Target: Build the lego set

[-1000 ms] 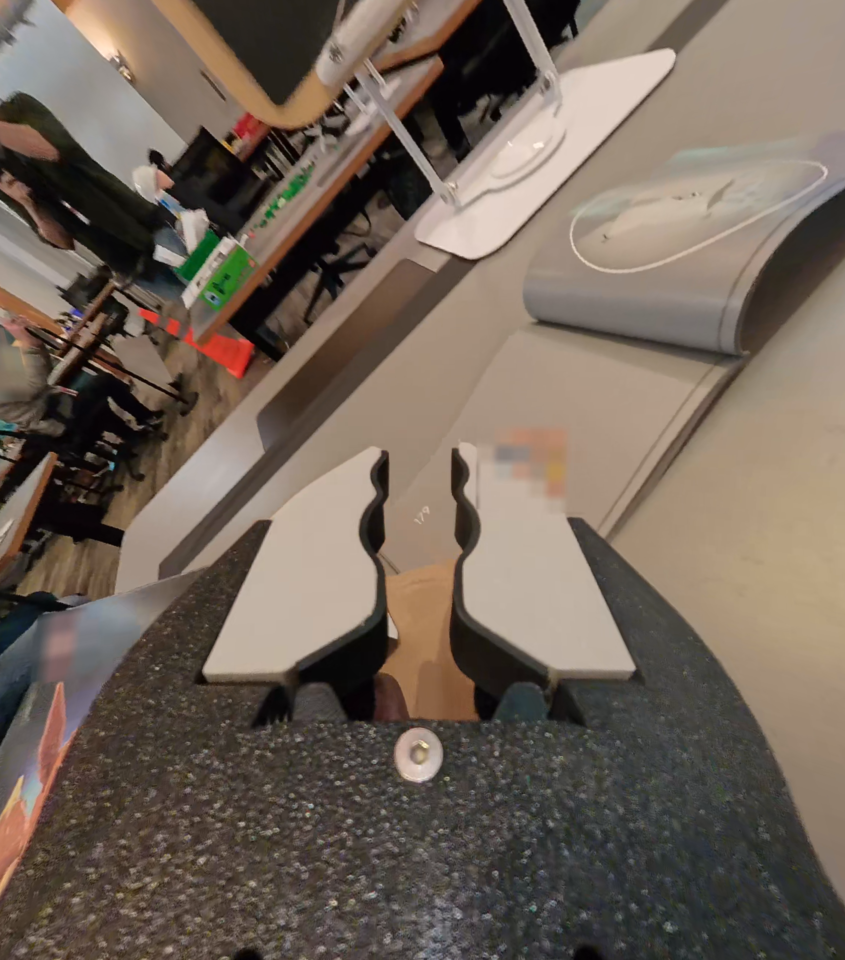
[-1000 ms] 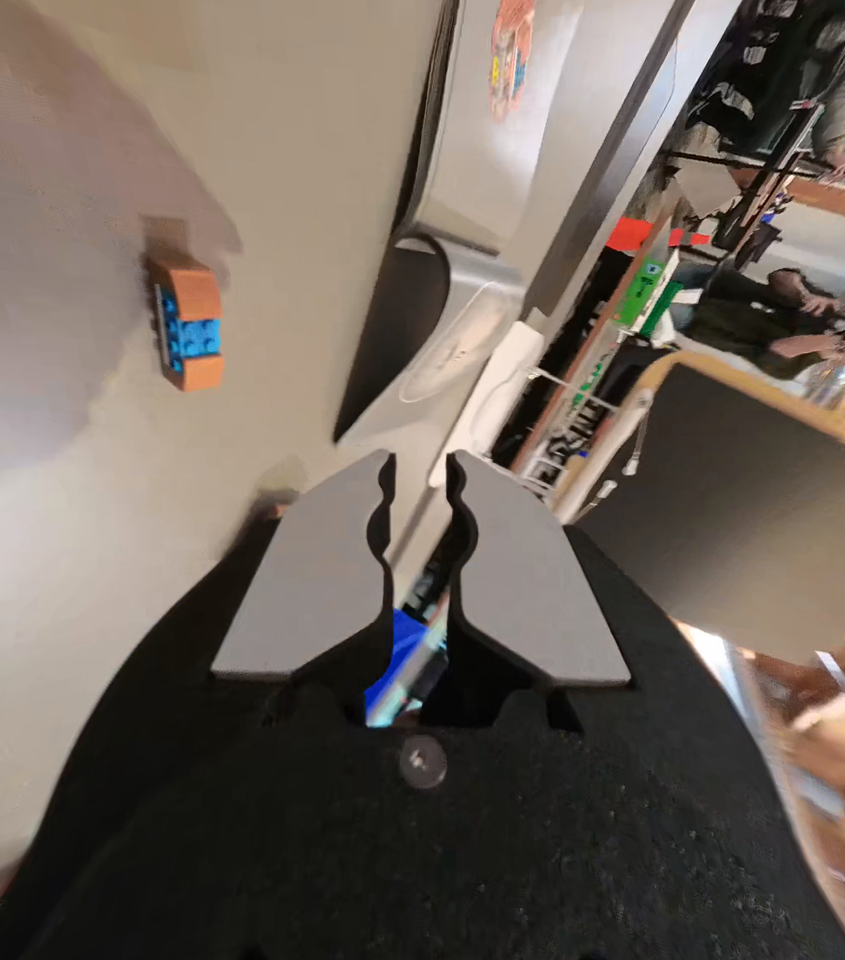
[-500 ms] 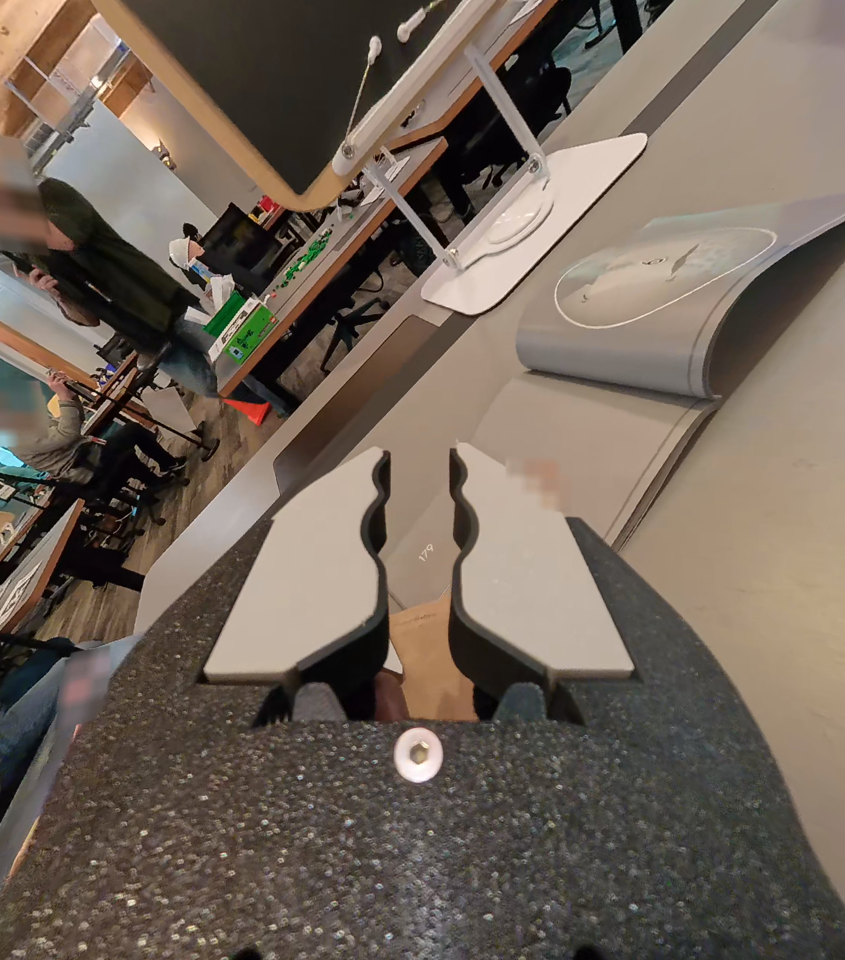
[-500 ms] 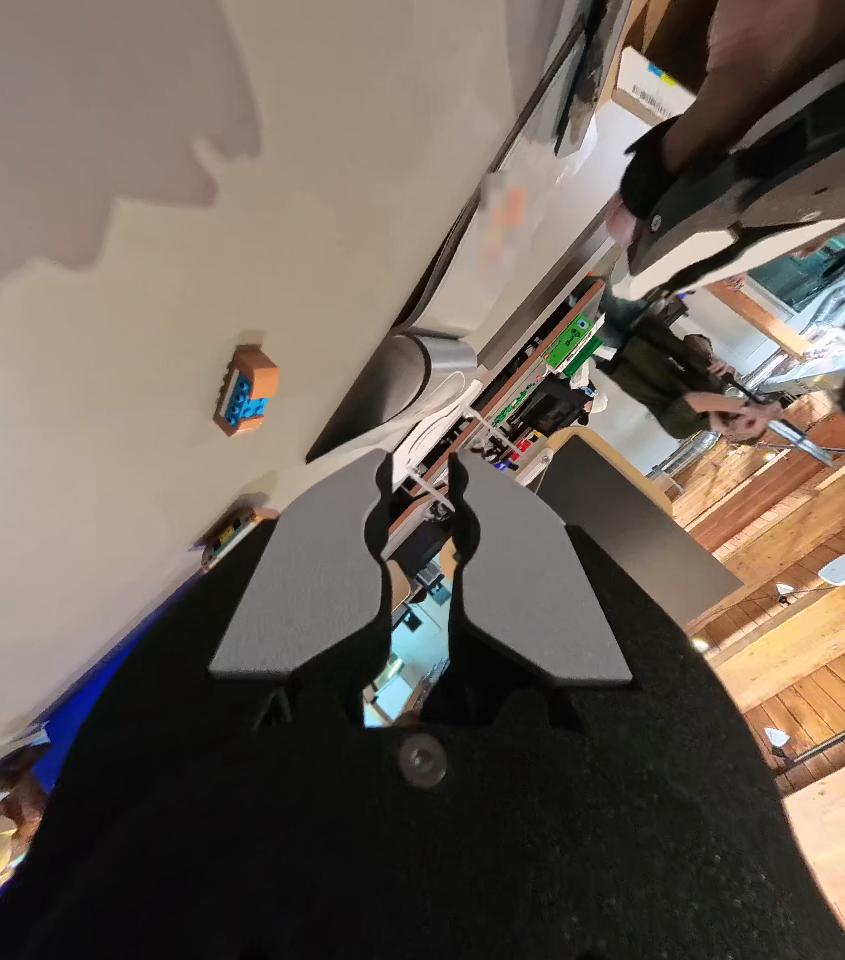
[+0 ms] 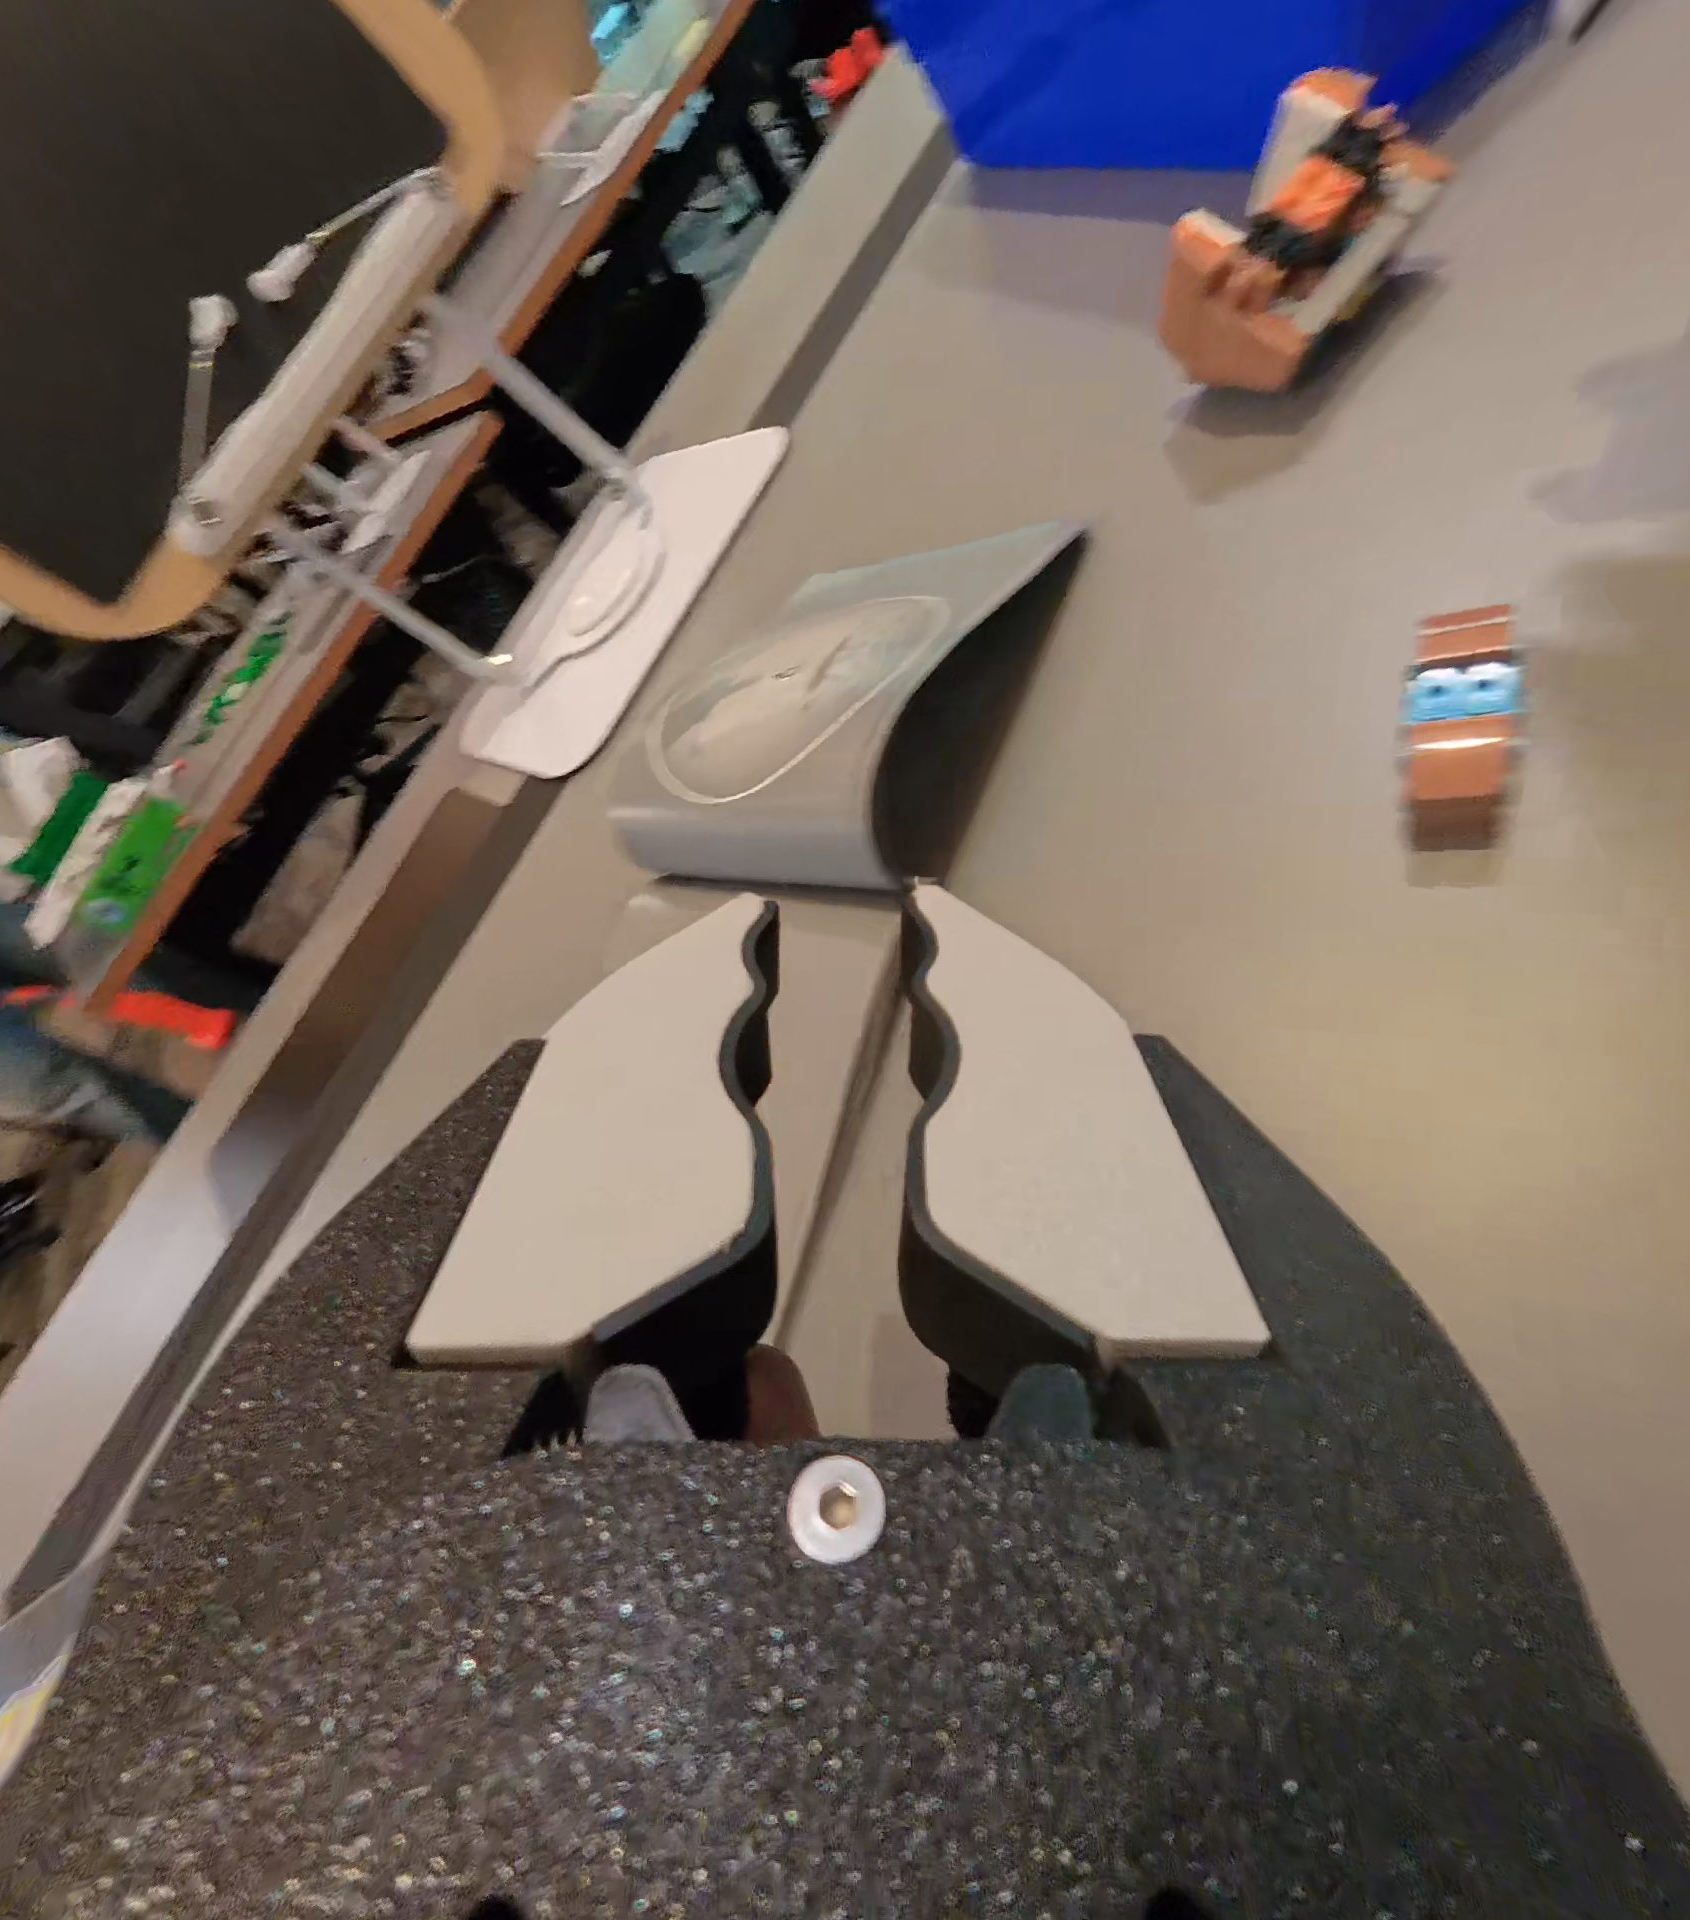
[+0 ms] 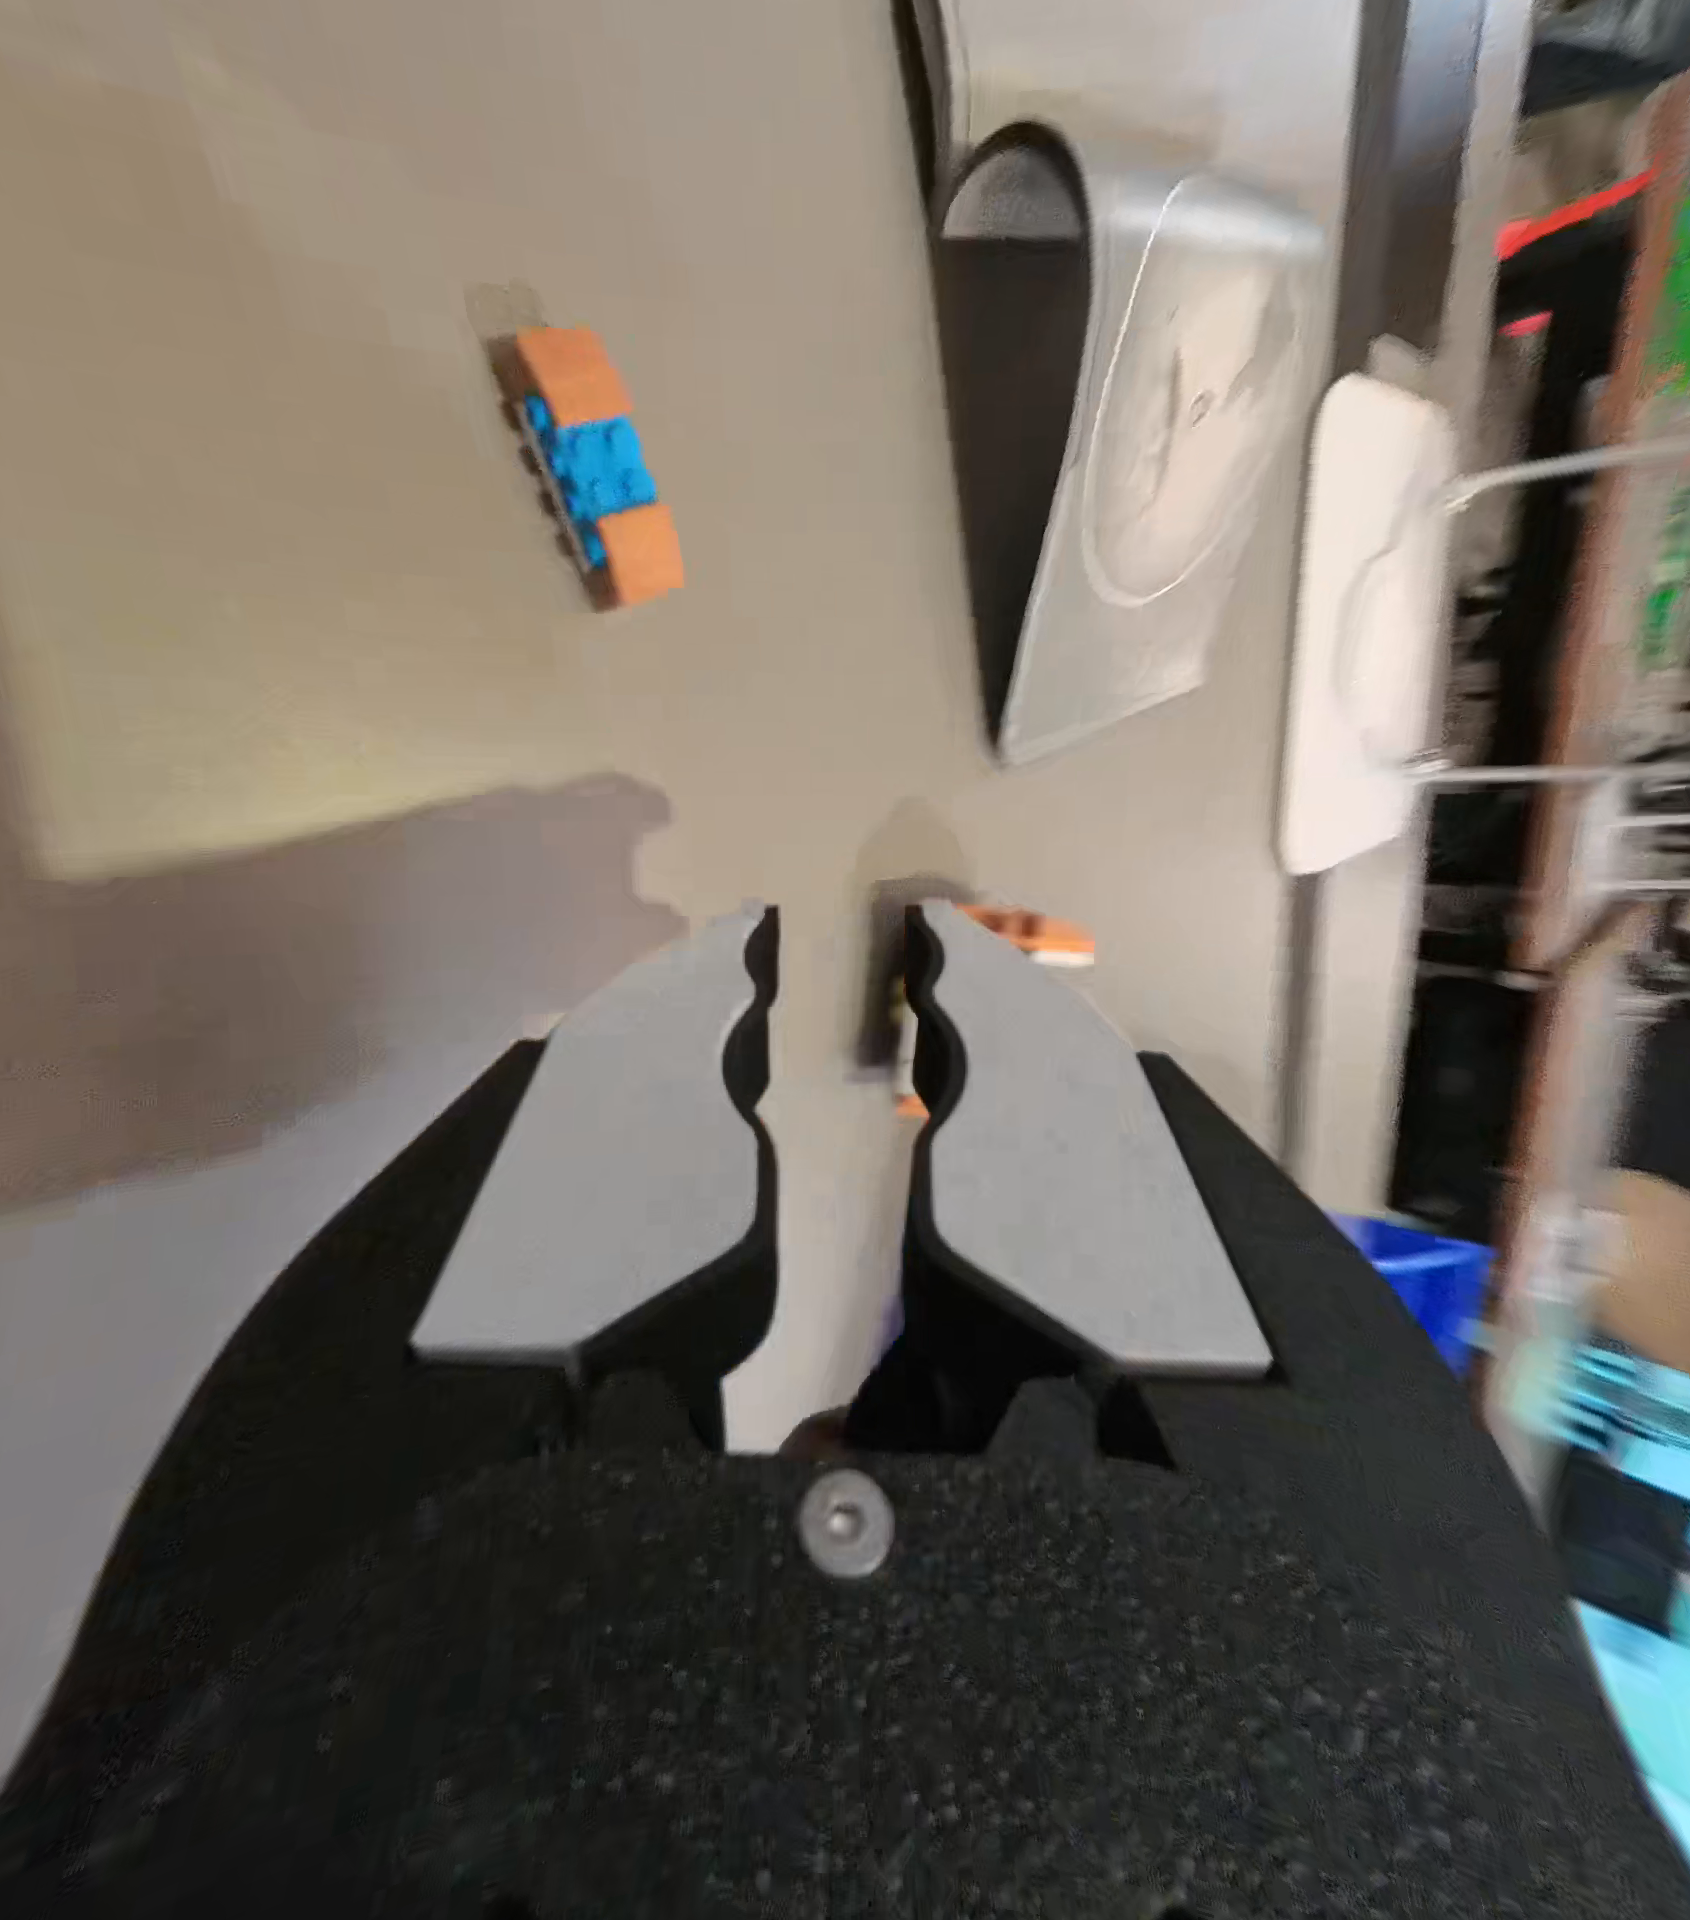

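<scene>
Both views are pretty blurry. The left gripper (image 5: pixel 839 925) has its fingers a bit apart with nothing between them, just the grey table (image 5: pixel 1236 1091) showing through the gap. Straight ahead of its tips sits the open booklet (image 5: pixel 799 717) with one page curled up. Off to its right lies the small brown and blue lego block (image 5: pixel 1461 722), and farther ahead on the right a bigger lego build (image 5: pixel 1288 281).

The right gripper (image 6: pixel 839 925) is also slightly apart and empty. The same block (image 6: pixel 597 473) is ahead to its left, and another brown piece (image 6: pixel 1028 930) peeks out just behind its right fingertip.
</scene>
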The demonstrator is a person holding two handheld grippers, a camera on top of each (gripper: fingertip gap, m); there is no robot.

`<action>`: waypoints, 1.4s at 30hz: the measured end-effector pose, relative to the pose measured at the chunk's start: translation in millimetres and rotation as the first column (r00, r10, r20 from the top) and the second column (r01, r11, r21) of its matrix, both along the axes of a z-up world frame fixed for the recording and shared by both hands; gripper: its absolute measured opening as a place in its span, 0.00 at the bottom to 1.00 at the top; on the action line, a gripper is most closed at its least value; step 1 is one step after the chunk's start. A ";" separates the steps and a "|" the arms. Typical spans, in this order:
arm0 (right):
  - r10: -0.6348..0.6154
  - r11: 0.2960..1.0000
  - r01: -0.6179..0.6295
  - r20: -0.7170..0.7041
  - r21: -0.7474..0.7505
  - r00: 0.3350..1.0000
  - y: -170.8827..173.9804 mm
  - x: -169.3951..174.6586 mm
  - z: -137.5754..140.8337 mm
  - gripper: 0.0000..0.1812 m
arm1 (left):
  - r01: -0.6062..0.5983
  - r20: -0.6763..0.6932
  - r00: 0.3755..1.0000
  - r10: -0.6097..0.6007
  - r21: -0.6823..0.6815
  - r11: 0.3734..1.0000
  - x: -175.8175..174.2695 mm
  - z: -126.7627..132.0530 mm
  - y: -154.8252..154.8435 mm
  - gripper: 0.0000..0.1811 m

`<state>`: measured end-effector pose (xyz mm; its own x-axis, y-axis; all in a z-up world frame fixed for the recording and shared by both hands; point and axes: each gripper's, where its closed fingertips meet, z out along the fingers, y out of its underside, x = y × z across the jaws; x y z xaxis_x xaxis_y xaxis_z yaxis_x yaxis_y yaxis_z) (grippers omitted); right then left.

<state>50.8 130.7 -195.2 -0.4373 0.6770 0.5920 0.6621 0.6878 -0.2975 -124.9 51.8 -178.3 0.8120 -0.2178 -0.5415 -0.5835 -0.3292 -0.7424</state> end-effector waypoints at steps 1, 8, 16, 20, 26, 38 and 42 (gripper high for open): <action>-0.002 0.997 0.001 -0.011 -0.082 1.000 0.0 7.6 -8.2 0.13 | 0.038 0.015 0.999 -0.038 -0.016 0.999 9.4 -3.5 0.6 0.12; -0.053 0.918 0.007 -0.105 -0.397 0.993 -9.5 20.2 -42.6 0.15 | 0.308 0.236 0.937 -0.259 -0.203 0.929 79.8 -38.9 -5.6 0.14; -0.114 0.856 -0.030 -0.244 -0.516 0.963 -15.5 24.1 -45.7 0.15 | 0.305 0.217 0.946 -0.242 -0.329 0.894 122.3 -73.2 12.8 0.19; -0.094 0.847 -0.064 -0.267 -0.528 0.959 -19.2 25.7 -45.1 0.15 | 0.275 0.255 0.948 -0.190 -0.357 0.893 131.0 -78.2 24.3 0.17; -0.041 0.848 -0.102 -0.257 -0.519 0.966 -21.6 18.0 -46.9 0.15 | 0.277 0.281 0.944 -0.173 -0.391 0.878 132.2 -81.1 26.8 0.12; -0.020 0.860 -0.167 -0.359 -0.482 0.933 8.6 -5.7 -33.3 0.15 | 0.254 0.202 0.959 -0.198 -0.308 0.917 112.3 -74.0 59.0 0.11; -0.004 0.846 -0.203 -0.386 -0.493 0.922 8.7 -10.7 -30.5 0.15 | 0.255 0.293 0.940 -0.176 -0.259 0.931 107.1 -70.6 68.7 0.11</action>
<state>40.1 139.4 -225.8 -0.3467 0.8900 0.2962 0.3732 0.4206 -0.8269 -17.8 120.5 -248.9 0.8304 -0.5184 -0.2045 -0.4641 -0.4401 -0.7688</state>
